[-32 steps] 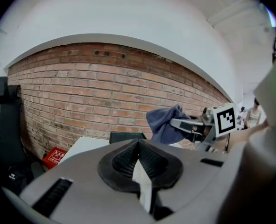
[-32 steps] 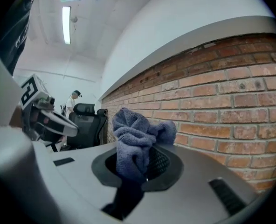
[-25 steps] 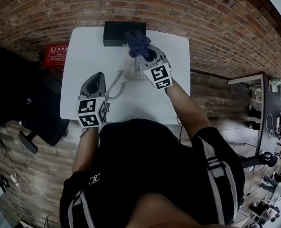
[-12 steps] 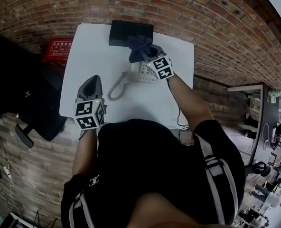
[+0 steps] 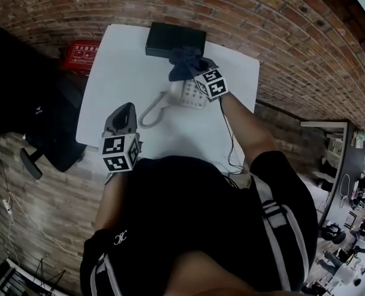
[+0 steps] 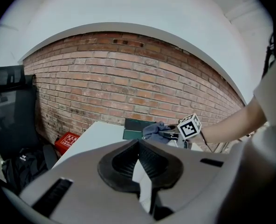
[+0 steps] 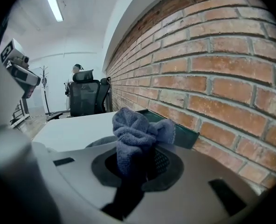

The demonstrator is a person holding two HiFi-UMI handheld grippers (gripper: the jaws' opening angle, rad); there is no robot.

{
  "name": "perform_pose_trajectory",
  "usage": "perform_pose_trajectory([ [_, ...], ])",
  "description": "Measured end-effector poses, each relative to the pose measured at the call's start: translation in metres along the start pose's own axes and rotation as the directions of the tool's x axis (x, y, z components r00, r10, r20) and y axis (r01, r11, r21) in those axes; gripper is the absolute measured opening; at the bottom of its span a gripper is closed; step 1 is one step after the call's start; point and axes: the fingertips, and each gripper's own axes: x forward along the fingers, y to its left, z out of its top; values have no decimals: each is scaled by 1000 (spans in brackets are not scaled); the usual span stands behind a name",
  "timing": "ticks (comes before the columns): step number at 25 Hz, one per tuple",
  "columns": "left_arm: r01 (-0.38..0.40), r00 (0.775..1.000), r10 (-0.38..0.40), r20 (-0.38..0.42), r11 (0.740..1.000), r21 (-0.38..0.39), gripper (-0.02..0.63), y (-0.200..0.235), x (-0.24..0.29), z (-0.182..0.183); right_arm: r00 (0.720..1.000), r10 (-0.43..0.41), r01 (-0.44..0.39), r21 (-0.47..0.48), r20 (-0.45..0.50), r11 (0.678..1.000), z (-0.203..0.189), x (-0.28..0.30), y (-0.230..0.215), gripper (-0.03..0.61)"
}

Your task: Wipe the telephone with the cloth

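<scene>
A white telephone point(image 5: 187, 95) lies on the white table point(image 5: 124, 66), its coiled cord point(image 5: 150, 113) curling toward the near left. My right gripper point(image 5: 192, 73) is over the phone's far end, shut on a bunched blue-grey cloth point(image 5: 183, 63). In the right gripper view the cloth point(image 7: 137, 129) sticks up from between the jaws of the right gripper point(image 7: 131, 160). My left gripper point(image 5: 127, 108) hovers near the table's front left edge, apart from the phone, jaws together and holding nothing. From the left gripper point(image 6: 139, 143) I see the cloth point(image 6: 154, 129) at a distance.
A flat black box point(image 5: 176, 40) lies at the table's far edge against the brick wall, just beyond the cloth. A red box point(image 5: 81, 55) and a black office chair point(image 5: 44, 134) stand left of the table. A thin black cable point(image 5: 232, 153) hangs off the near right side.
My right gripper has carried the cloth along the phone toward the black box. The left gripper has stayed near the front left edge.
</scene>
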Motion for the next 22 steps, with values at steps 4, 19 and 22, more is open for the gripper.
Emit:
perform_pose_trajectory([
  [4, -28, 1000, 28, -2, 1000, -3, 0, 1, -3, 0, 999, 37, -37, 30, 1, 999, -4, 3, 7, 38],
  [19, -33, 999, 33, 13, 999, 8, 0, -18, -18, -5, 991, 134, -134, -36, -14, 990, -14, -19, 61, 38],
  [22, -36, 999, 35, 21, 999, 12, 0, -19, -21, -5, 987, 156, -158, -63, -24, 986, -19, -25, 75, 38],
])
